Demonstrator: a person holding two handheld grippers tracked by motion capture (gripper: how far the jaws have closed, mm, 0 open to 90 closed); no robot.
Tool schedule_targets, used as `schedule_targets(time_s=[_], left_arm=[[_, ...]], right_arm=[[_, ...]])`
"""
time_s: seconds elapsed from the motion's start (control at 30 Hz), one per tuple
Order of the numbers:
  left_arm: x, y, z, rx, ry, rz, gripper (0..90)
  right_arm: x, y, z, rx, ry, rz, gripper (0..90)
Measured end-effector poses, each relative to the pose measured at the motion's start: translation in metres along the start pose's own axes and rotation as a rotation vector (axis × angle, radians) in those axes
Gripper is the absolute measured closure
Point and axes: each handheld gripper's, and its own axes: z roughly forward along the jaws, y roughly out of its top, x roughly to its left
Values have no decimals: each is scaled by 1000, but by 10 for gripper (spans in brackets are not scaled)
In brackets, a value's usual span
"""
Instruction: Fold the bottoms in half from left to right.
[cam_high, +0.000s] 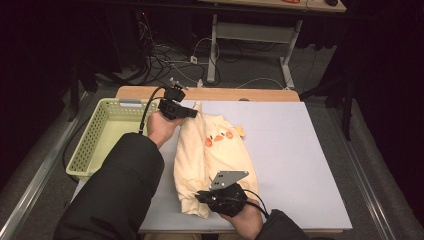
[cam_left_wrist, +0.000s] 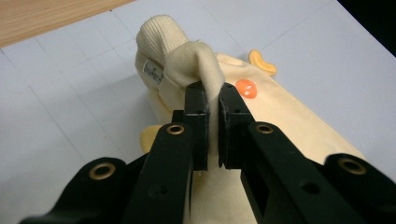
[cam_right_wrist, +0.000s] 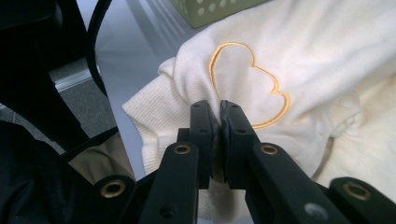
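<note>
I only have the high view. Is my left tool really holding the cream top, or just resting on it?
Observer: Holding. The left tool pinches a raised fold of the cream top beside its ribbed collar.
Operator: And the right tool?
Observer: The right tool is shut on cloth at the ribbed hem, just below an orange stitched outline.
Operator: Anything beside that collar?
Observer: A small label sits at the collar.

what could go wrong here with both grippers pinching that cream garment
The left gripper pinches only a thin ridge of the cream garment by its ribbed end, so the fabric may slip out if pulled. The right gripper clamps the other end near the table's front edge; uneven pulling could undo the fold or drag the garment off.
</note>
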Motion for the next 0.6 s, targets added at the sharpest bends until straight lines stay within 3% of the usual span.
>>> schedule_targets(time_s=[0.6], left_arm=[[-21,16,18,-9,-17,22,818]], right_arm=[[-17,-23,-28,-19,-68,56,853]])
